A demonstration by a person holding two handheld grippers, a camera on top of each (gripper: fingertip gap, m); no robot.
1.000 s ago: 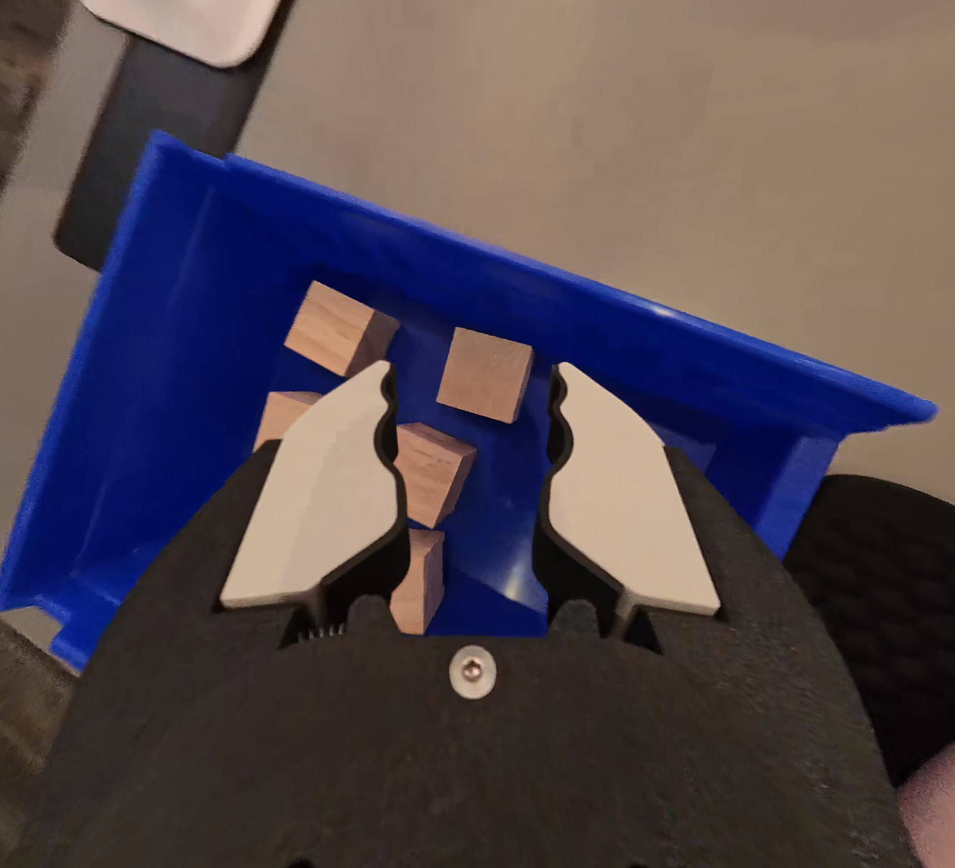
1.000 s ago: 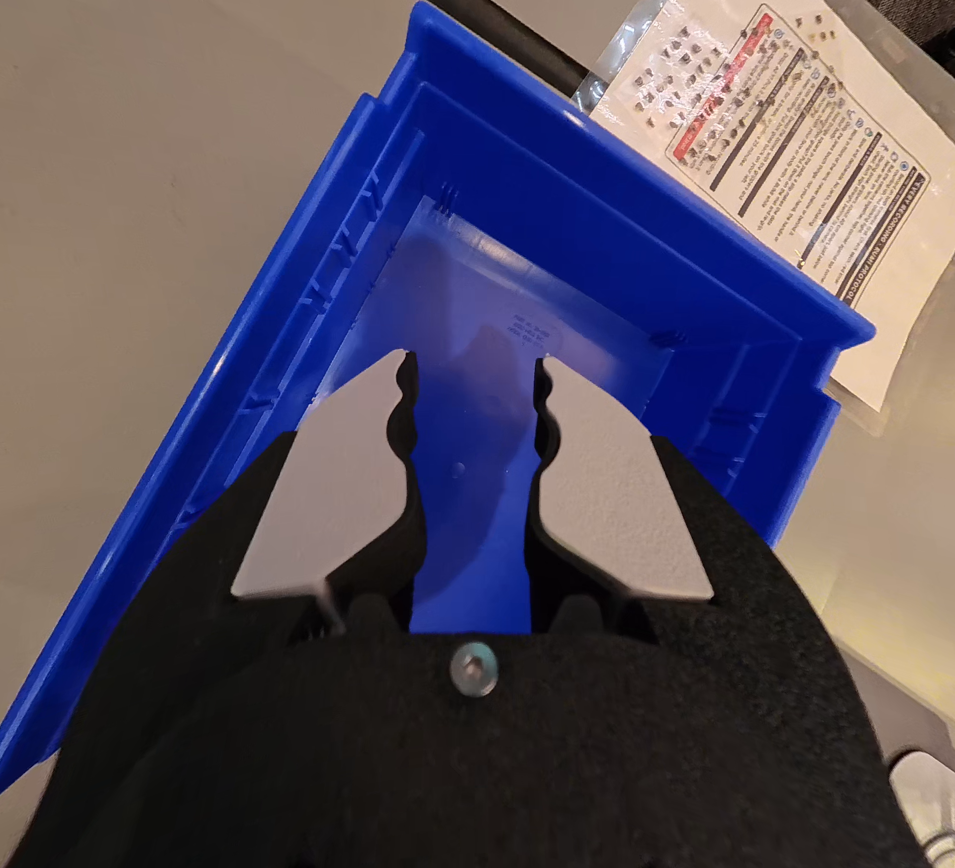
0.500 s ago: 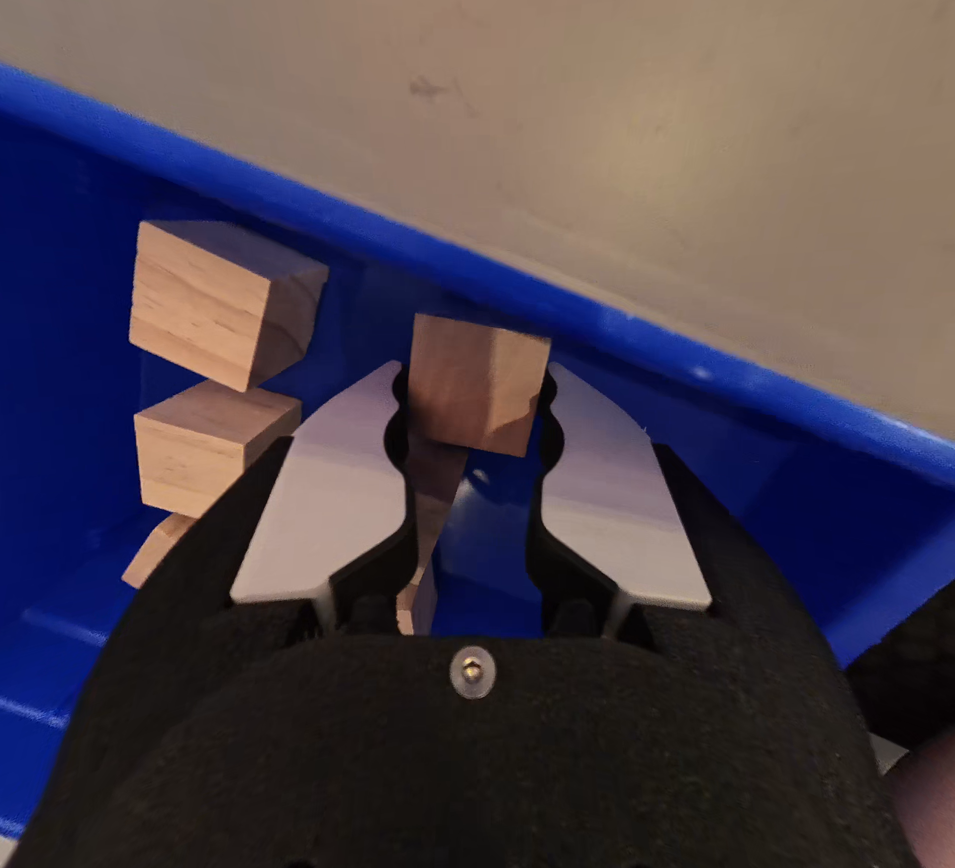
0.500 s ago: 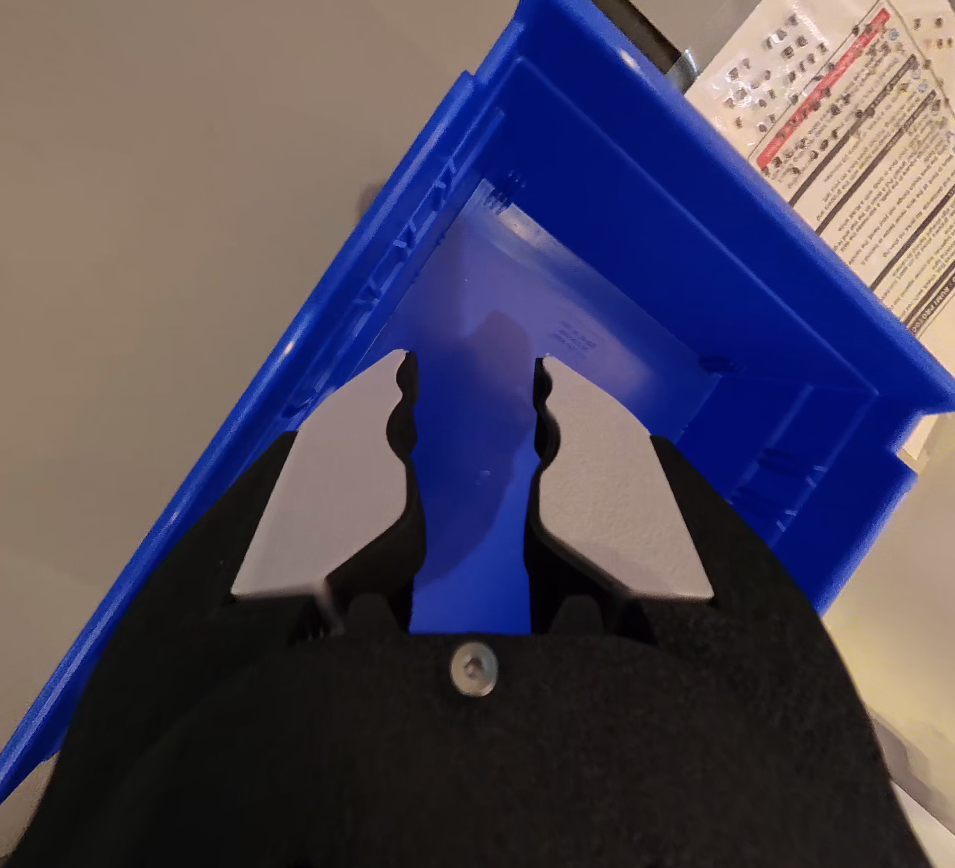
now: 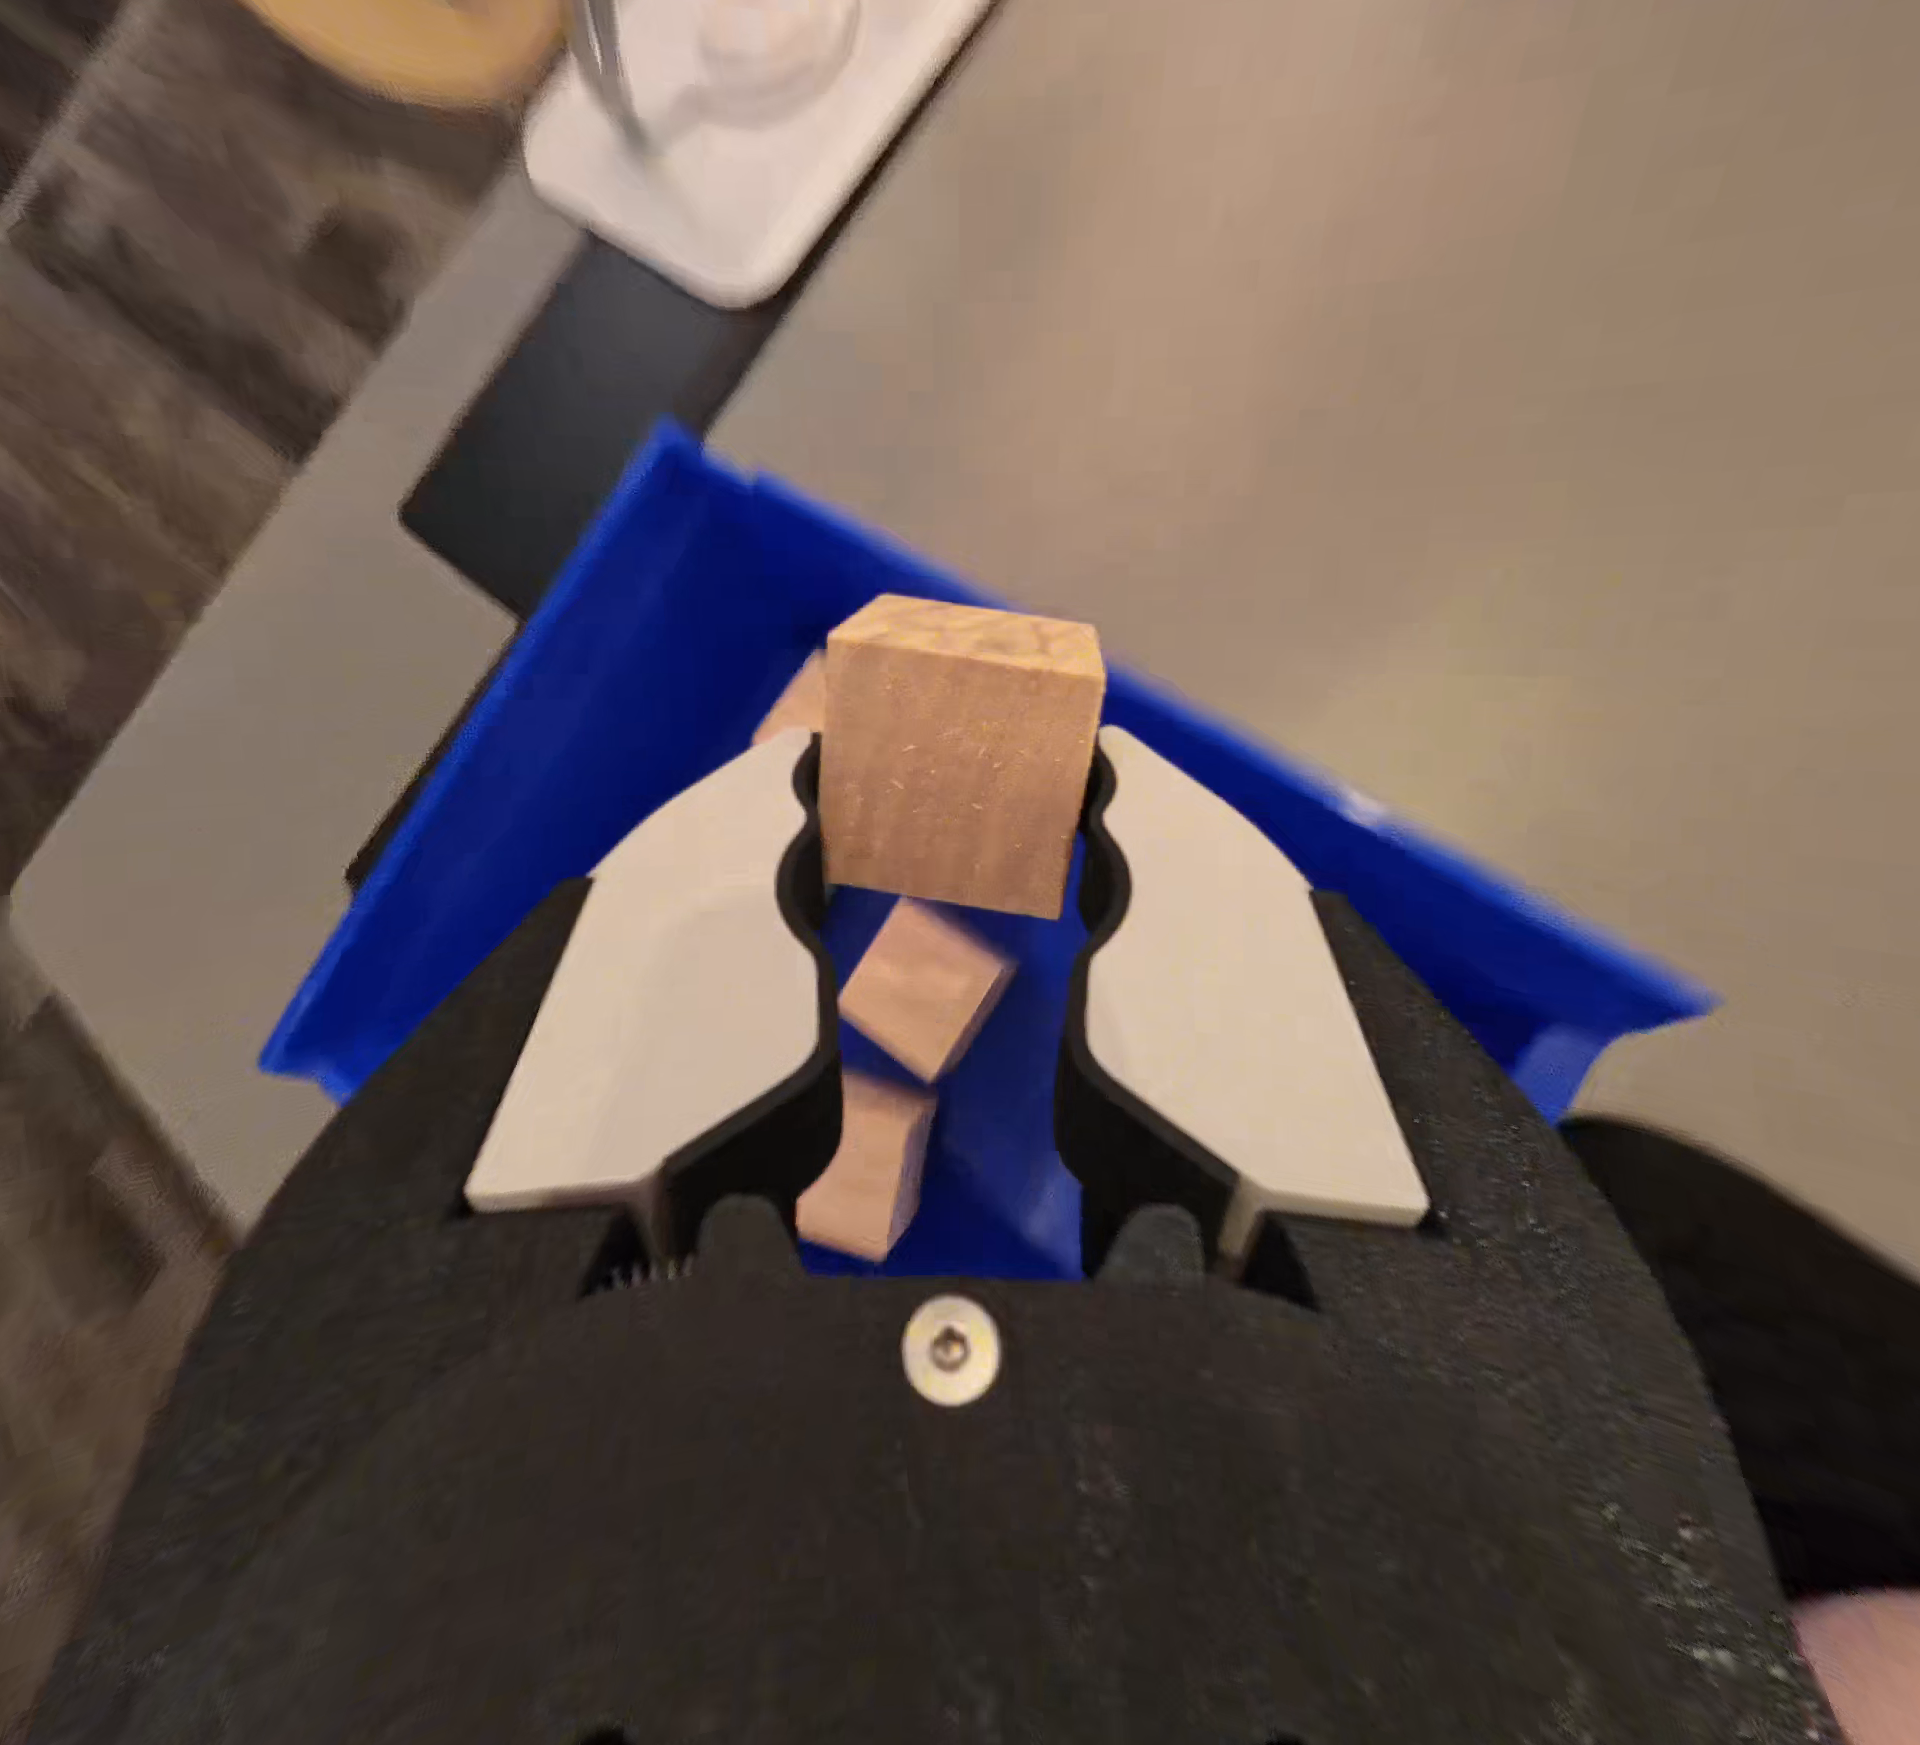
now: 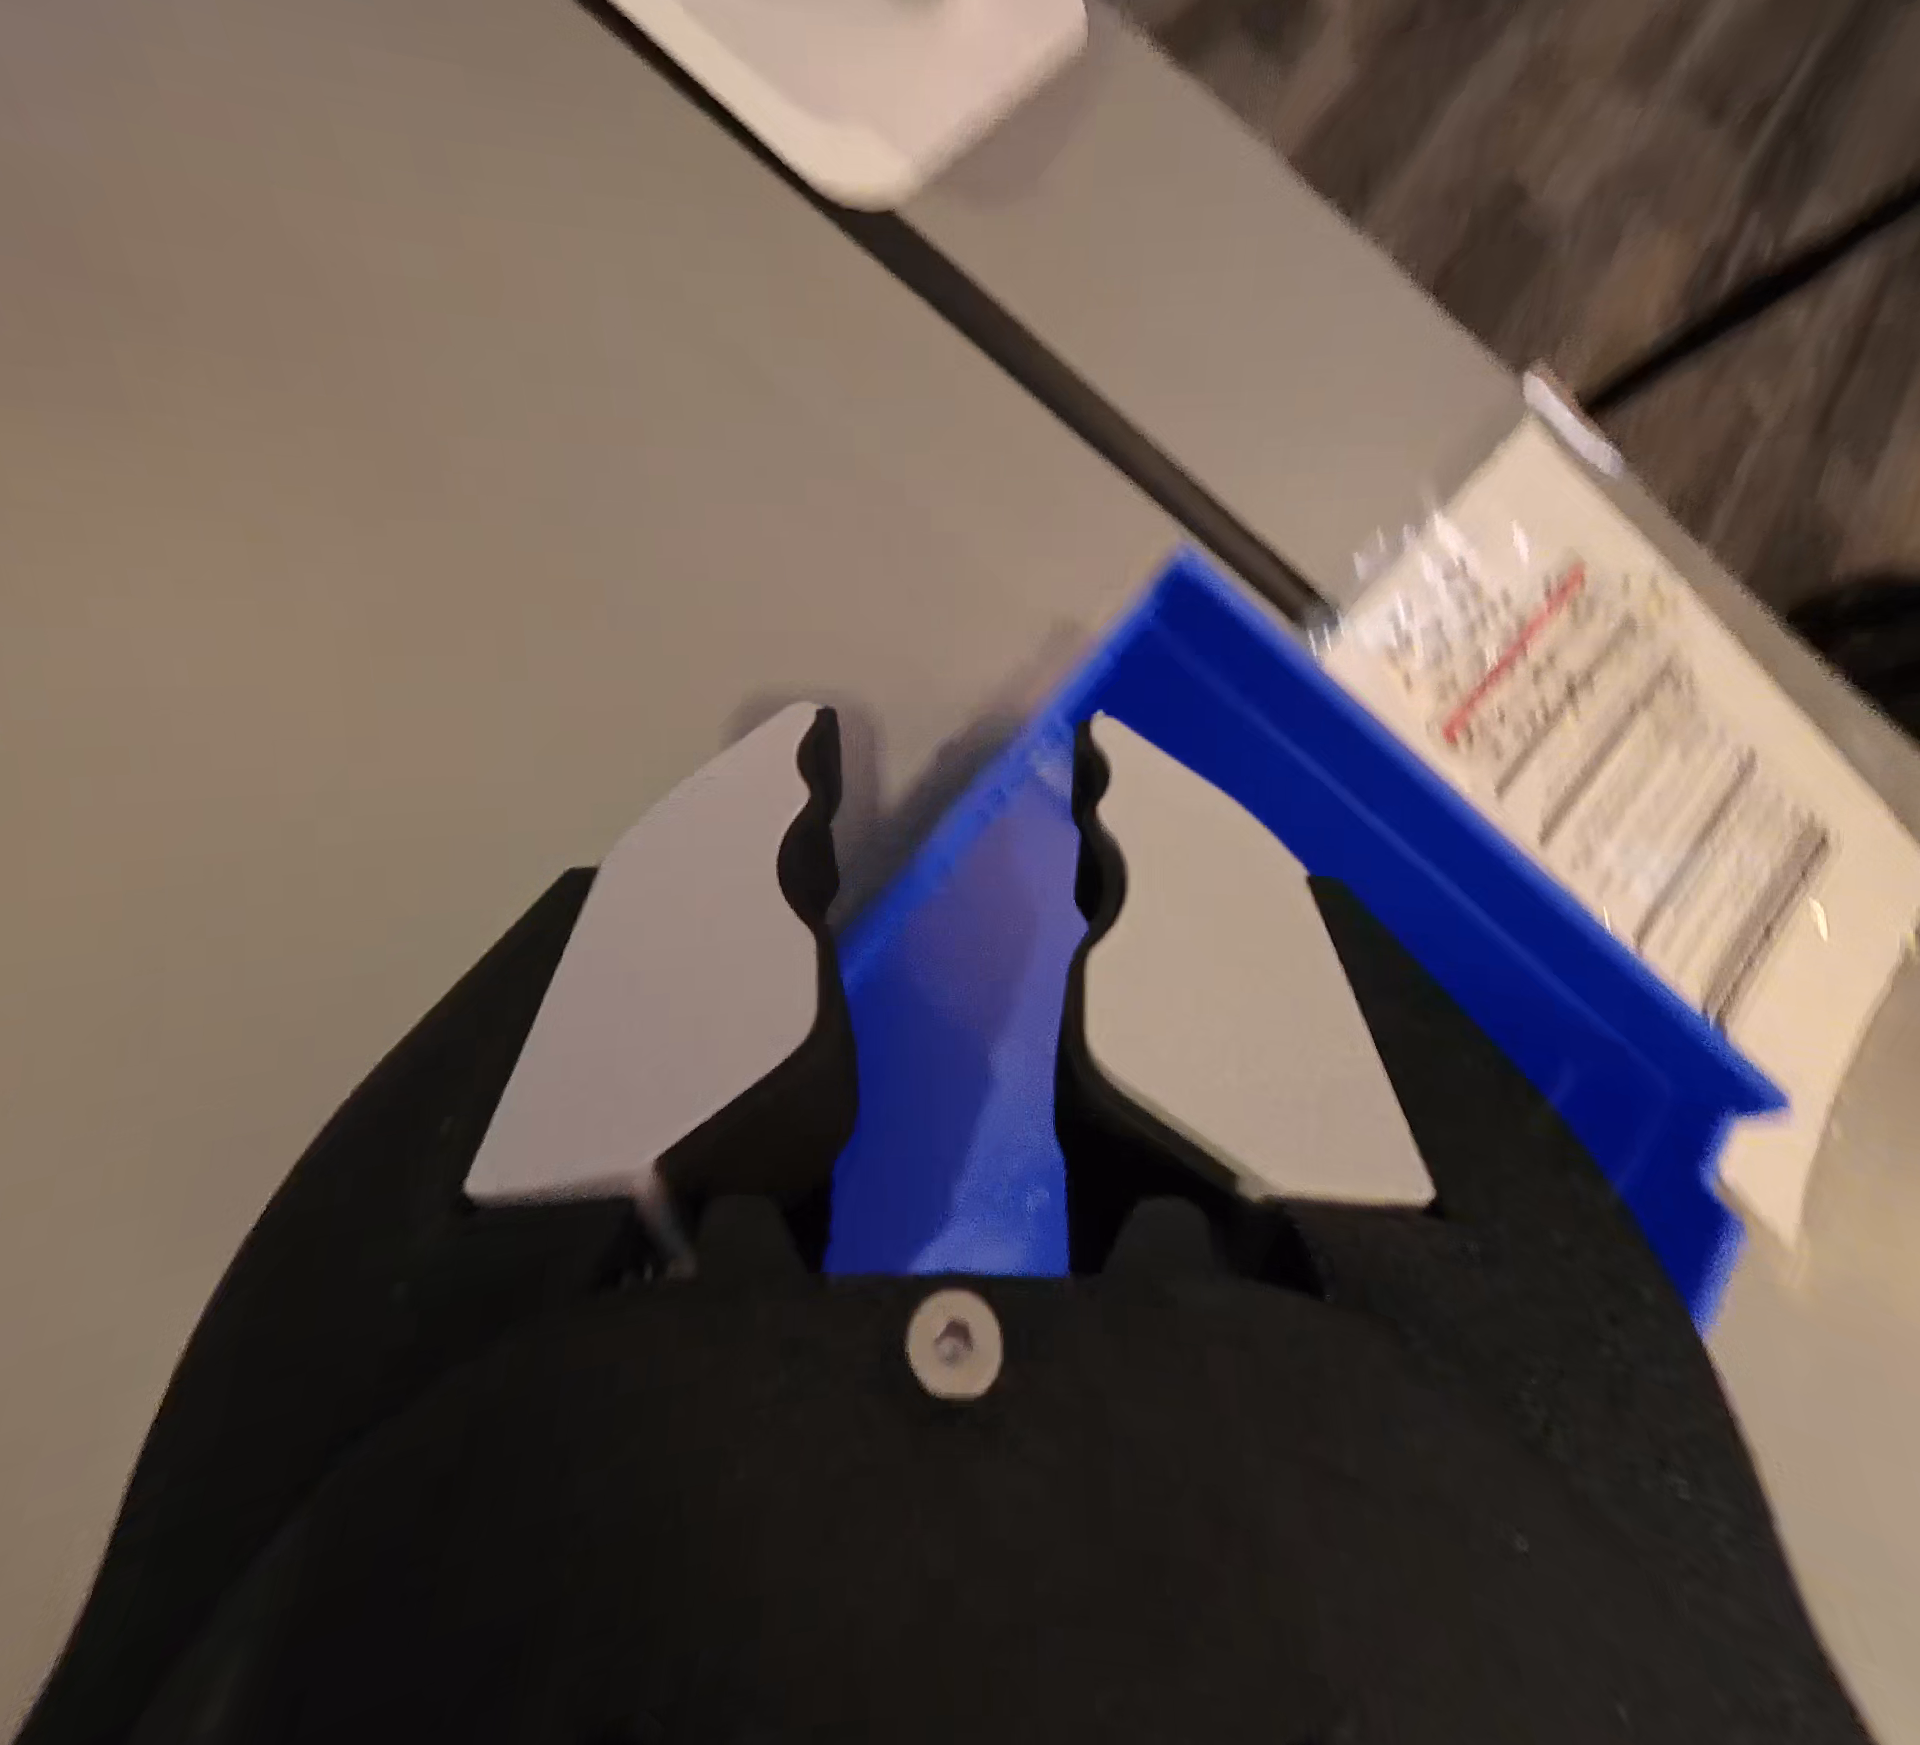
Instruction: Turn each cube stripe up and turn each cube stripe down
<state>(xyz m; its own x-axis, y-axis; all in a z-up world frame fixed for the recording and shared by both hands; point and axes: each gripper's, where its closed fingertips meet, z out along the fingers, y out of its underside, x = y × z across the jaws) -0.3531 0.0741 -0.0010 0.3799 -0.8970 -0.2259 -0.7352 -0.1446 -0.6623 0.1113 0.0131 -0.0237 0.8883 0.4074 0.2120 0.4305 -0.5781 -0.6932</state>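
The left gripper (image 5: 951,796) fingers clamp a wooden cube (image 5: 958,760) above the blue bin (image 5: 582,812); the right gripper's (image 6: 954,796) stand apart, empty; no stripe shows, so check faces before setting down.

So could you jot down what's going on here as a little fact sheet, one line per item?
left tongs: shut on a wooden cube, raised over the left bin
stripe on held cube: none visible on the faces shown
left bin: blue, more cubes lying inside
right tongs: open, holding nothing
right bin: blue, no cubes visible in the part shown
surface: grey table
beyond right bin: printed sheet
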